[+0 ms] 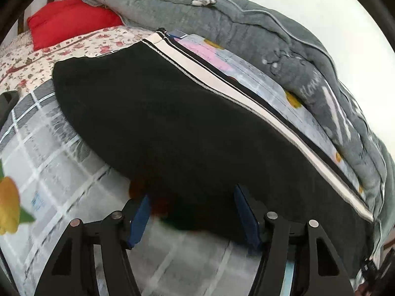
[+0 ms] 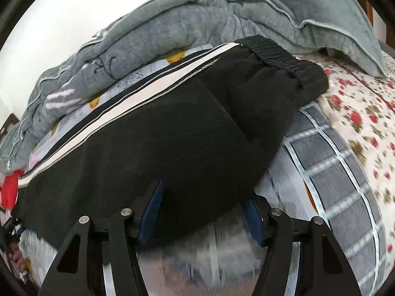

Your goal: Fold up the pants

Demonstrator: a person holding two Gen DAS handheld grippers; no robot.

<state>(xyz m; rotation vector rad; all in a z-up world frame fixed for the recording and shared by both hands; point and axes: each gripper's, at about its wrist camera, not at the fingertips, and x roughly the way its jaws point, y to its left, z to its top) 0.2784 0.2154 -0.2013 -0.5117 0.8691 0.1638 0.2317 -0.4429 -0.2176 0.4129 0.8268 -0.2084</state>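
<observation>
One pair of black pants [image 1: 172,128] lies flat on the bed, its long axis running left to right across both views. The elastic waistband [image 2: 279,54] points to the far right in the right wrist view, and the leg end runs off to the left there. Along the far edge runs a white side stripe [image 1: 222,83] with a thin black line in it (two pale bands, counted in either view).

And here are the tools, two of them. The left gripper [image 1: 192,212] stands spread wide at the near hem, blue pads [image 1: 139,222] either side of the cloth edge, nothing pinched. The right gripper [image 2: 205,209] is likewise spread wide, the near edge of the pants lying between its fingers, not clamped.

Under the pants lies a grey checked sheet [image 1: 49,153], and beside it a floral sheet [image 2: 358,123]. One grey quilt [image 1: 246,24] is heaped along the far side. One red pillow [image 1: 71,19] sits far left in the left wrist view.
</observation>
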